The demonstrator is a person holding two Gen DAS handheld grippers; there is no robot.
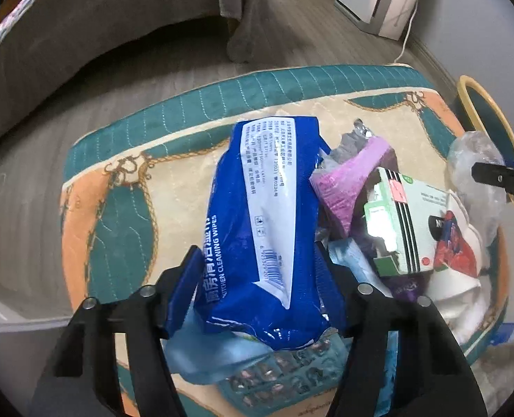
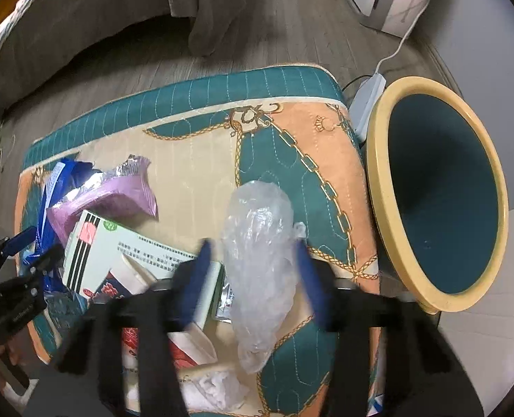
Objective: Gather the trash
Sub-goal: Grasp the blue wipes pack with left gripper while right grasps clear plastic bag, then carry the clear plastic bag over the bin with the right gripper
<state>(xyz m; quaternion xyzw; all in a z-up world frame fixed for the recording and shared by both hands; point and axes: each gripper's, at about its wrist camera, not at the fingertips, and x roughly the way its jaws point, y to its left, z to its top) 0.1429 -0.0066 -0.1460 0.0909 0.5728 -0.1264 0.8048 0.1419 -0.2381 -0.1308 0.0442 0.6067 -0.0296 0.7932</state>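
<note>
**Ana:** Trash covers the quilted cushion (image 1: 125,187), and the biggest piece, the blue wipes pack (image 1: 257,229), sits between the fingers of the left gripper (image 1: 257,288). Those jaws are about half open, both pads against the pack's sides. It's long and floppy, so my worry is that it folds or slides out once raised, and drags the pale blue bag (image 1: 201,351) tucked under it.

**Ben:** And the bin (image 2: 375,187)?

**Ana:** Just beside the cushion's right edge, mouth tilted toward us. A long pack could catch its cream rim and tip it.

**Ben:** Next size down?

**Ana:** The green-and-white carton (image 1: 406,222) leans on the heap near the pack; a sideways tug could topple it off the cushion.

**Ben:** The right gripper (image 2: 253,278)?

**Ana:** Narrowed around the crumpled clear plastic bag (image 2: 260,257), which fills the gap. Motion blur hides whether the pads truly pinch it. Thin film compresses, so it may slip free, or a fingertip may snag the quilt beneath.

**Ben:** Smallest?

**Ana:** The purple wrapper (image 2: 107,198) is light enough to be flicked to the floor.
</note>
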